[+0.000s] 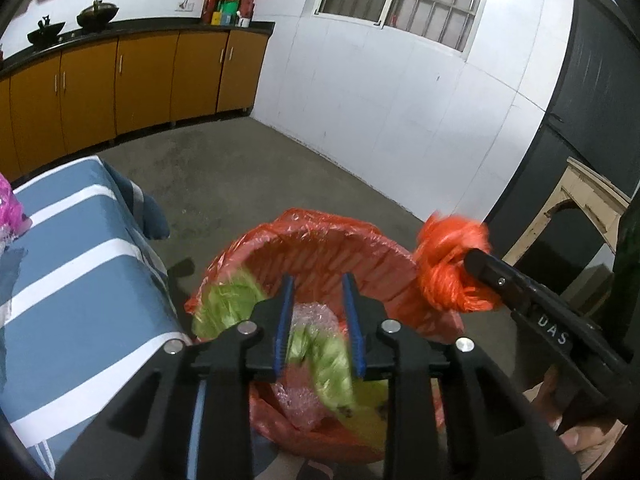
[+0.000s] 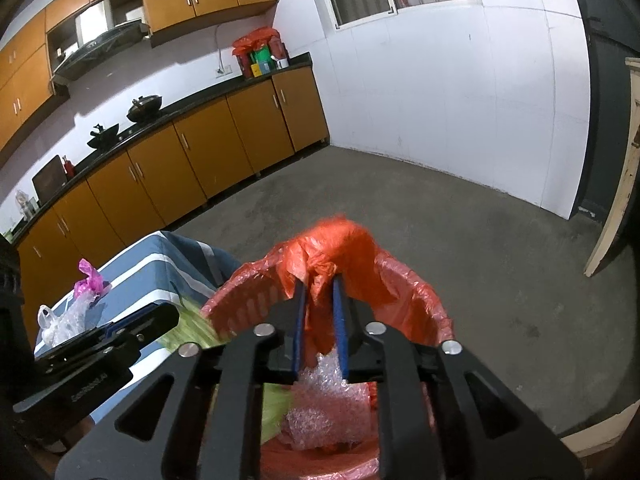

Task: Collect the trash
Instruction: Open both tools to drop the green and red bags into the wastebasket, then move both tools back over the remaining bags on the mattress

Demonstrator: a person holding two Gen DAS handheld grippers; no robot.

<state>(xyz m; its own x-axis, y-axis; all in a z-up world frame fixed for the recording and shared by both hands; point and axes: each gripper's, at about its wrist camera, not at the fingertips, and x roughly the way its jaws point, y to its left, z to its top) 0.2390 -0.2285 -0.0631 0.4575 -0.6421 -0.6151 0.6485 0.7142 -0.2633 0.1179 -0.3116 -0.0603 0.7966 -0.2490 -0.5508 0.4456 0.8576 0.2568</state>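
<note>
A bin lined with a red plastic bag (image 1: 332, 236) stands on the floor beside the table; it also shows in the right wrist view (image 2: 416, 292). Inside lie green plastic (image 1: 224, 308) and clear bubble wrap (image 2: 324, 404). My left gripper (image 1: 318, 328) is open and empty above the bin's mouth. My right gripper (image 2: 319, 320) is shut on a crumpled orange plastic bag (image 2: 332, 248) and holds it over the bin's rim. In the left wrist view that orange bag (image 1: 448, 264) hangs at the bin's right edge.
A table with a blue and white striped cloth (image 1: 76, 264) stands left of the bin. Pink plastic (image 2: 91, 278) and a clear bag (image 2: 60, 320) lie on it. Orange kitchen cabinets (image 2: 192, 152) line the far wall. A wooden frame (image 1: 580, 208) leans at the right.
</note>
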